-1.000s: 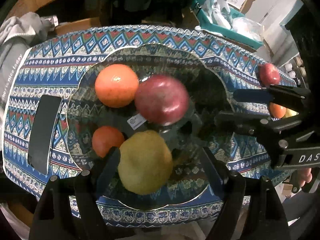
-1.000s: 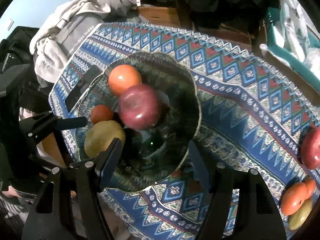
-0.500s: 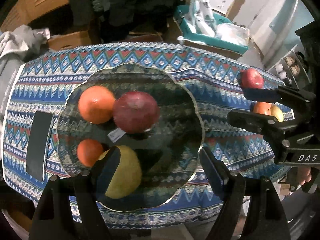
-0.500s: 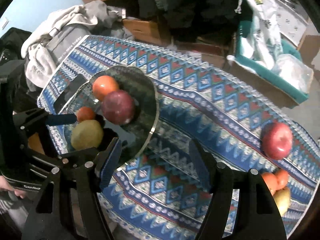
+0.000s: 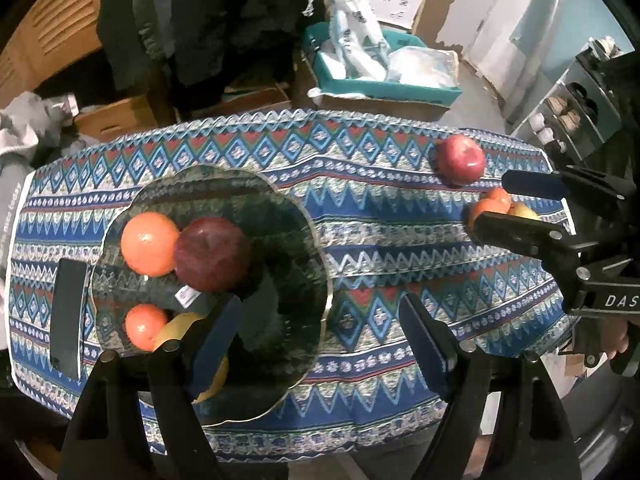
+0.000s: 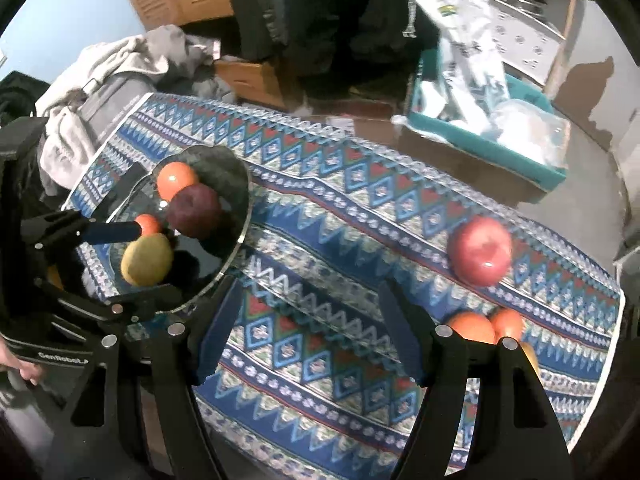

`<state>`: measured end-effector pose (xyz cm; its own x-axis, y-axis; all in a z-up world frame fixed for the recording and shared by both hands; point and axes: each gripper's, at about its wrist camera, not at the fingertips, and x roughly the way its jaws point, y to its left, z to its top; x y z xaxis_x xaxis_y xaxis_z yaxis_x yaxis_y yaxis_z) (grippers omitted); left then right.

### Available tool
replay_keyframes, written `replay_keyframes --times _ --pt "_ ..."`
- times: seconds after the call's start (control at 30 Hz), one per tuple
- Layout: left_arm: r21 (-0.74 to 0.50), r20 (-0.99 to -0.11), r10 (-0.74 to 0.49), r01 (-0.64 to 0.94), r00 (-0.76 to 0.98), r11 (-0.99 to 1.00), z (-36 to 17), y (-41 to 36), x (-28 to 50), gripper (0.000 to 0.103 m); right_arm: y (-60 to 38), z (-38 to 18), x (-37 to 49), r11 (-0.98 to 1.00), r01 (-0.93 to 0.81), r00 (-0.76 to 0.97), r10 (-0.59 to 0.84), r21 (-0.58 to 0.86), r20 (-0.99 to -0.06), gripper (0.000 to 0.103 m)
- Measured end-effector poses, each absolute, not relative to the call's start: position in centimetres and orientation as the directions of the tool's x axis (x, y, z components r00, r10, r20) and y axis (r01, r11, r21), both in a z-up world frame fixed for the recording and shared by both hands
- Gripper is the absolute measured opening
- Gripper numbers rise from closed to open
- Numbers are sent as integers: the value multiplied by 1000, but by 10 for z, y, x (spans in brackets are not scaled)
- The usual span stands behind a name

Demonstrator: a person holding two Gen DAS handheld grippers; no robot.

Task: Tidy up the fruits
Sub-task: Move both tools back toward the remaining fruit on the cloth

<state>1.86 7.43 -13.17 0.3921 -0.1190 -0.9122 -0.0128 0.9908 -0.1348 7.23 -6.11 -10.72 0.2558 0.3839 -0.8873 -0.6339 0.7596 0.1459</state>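
A glass plate (image 5: 320, 280) (image 6: 242, 216) on the patterned tablecloth holds a large orange (image 5: 148, 242) (image 6: 176, 180), a dark red apple (image 5: 212, 254) (image 6: 194, 216), a small orange (image 5: 144, 326) and a yellow fruit (image 6: 146, 260). At the table's right end lie a red apple (image 5: 460, 160) (image 6: 480, 250), two oranges (image 6: 472, 326) and a yellowish fruit (image 5: 524, 212). My left gripper (image 5: 320, 336) is open above the plate's near right rim, empty. My right gripper (image 6: 310, 332) (image 5: 490, 200) hovers over bare cloth between the plate and the loose fruit. Its jaws are opening with nothing between them.
A flat black slab (image 5: 68, 312) lies left of the plate. Beyond the table's far edge stand a teal bin (image 5: 380, 84) with plastic bags, cardboard boxes (image 6: 256, 76) and grey clothing (image 6: 104, 80). A shelf unit (image 5: 576, 112) is at the far right.
Both grippers have risen and shifted right, away from the plate. The plate now sits smaller and further left in both views, and the loose fruit at the right end has come closer.
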Motion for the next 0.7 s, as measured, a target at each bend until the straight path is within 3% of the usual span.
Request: replay_keyframes --times 0.7 --pt "-105 -907 -142 113 395 988 -113 -11 37 83 -161 -104 84 852 -519 343 289 76 -894 79"
